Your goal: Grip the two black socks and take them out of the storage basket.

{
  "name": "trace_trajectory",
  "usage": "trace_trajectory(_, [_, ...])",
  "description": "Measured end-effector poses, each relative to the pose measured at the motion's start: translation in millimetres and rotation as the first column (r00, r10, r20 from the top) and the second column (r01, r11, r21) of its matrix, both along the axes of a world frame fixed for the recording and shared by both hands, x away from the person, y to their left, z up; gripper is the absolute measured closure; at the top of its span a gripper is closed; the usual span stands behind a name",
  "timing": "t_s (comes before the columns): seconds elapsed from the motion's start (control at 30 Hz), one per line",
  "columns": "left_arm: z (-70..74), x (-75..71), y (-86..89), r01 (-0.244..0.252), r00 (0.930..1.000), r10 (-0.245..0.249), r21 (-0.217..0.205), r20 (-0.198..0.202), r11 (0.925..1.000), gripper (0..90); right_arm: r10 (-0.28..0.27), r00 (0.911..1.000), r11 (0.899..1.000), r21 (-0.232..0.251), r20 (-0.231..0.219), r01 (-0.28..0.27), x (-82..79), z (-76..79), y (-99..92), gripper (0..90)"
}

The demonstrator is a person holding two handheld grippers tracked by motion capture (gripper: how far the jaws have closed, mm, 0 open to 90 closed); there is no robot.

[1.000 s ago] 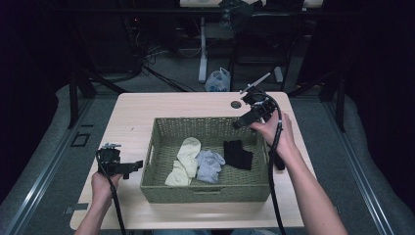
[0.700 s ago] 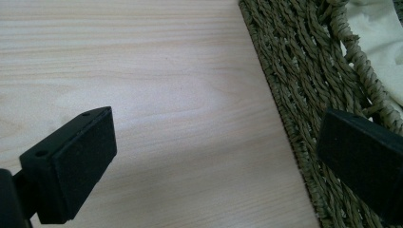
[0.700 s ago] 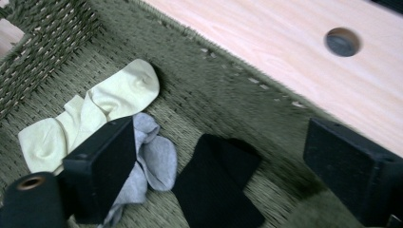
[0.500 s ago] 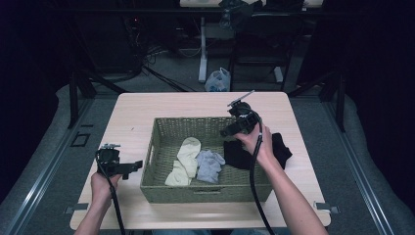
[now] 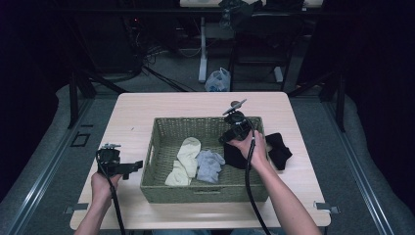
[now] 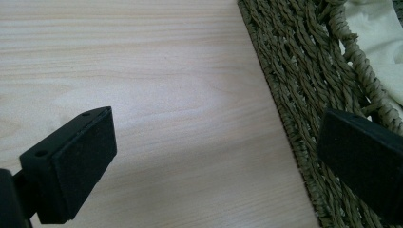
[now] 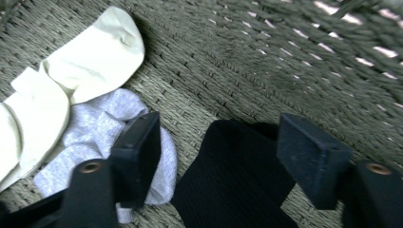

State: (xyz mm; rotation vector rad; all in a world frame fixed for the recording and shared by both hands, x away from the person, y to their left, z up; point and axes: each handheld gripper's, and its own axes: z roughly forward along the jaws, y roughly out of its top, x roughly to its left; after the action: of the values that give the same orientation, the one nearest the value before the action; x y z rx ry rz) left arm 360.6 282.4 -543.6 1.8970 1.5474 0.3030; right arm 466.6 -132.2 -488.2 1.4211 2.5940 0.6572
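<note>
At the left edge of the table [image 5: 147,105], the left gripper [image 5: 128,166] rests in the person's left hand [image 5: 102,182], low over the bare wood and just beside the basket [image 5: 161,139]. In the left gripper view its jaws stand wide apart with nothing between them; one hangs over the light wood, the other over the woven side of the basket.

Inside the basket, the cream sock [image 5: 183,159] lies toward the left, folded over on itself, and the grey sock [image 5: 209,165] is bunched up touching its right side. Further right lies the black sock [image 7: 237,185], flat on the basket floor (in the high view it is partly under the hand).

The right gripper [image 7: 218,152] is down inside the basket, held by the right hand [image 5: 254,149], which covers much of it in the high view. In the right gripper view its jaws have just been closing, yet they are not together: the black sock lies between them, and the pads do not press on it. The left-side jaw overlaps the edge of the grey sock; whether it touches the cloth I cannot tell.

To the right of the basket, a second black sock [image 5: 279,149] lies on the table, just beside the basket's right wall.
</note>
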Motion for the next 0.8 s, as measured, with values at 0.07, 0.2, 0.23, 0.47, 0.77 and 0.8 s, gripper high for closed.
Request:
trace_trajectory(0.07, [0.1, -0.1, 0.2, 0.0, 1.0, 0.0, 0.0, 0.0, 1.0, 0.2, -0.016, 0.9999, 1.0, 0.014, -0.005, 0.016, 0.5, -4.4, 2.0, 37.7])
trace_trajectory(0.2, [0.1, -0.2, -0.1, 0.002, 1.0, -0.002, 0.002, 0.0, 1.0, 0.2, -0.017, 0.9994, 1.0, 0.003, -0.03, 0.017, 3.5, -10.9, 3.1, 44.3])
trace_trajectory(0.23, [0.1, -0.2, -0.1, 0.003, 1.0, -0.003, 0.002, 0.0, 1.0, 0.2, 0.003, 0.9987, 1.0, -0.018, -0.05, -0.004, 4.9, -10.4, 2.5, 45.6])
trace_trajectory(0.47, [0.1, -0.3, 0.2, 0.001, 1.0, -0.001, 0.002, -0.002, 1.0, 0.2, -0.004, 0.9965, 0.999, -0.044, -0.084, 0.001, 8.0, -20.8, 7.3, 55.9])
trace_trajectory(0.77, [0.6, -0.8, 1.2, 0.002, 1.0, -0.002, 0.004, -0.005, 1.0, 0.2, 0.009, 0.9945, 0.998, -0.055, -0.104, -0.015, 7.5, -21.6, 7.7, 85.9])
trace_trajectory(0.8, [0.6, -0.7, 1.1, 0.002, 1.0, -0.002, 0.004, -0.005, 1.0, 0.2, 0.004, 0.996, 0.999, -0.049, -0.09, -0.008, 4.7, -17.8, 8.4, 86.5])
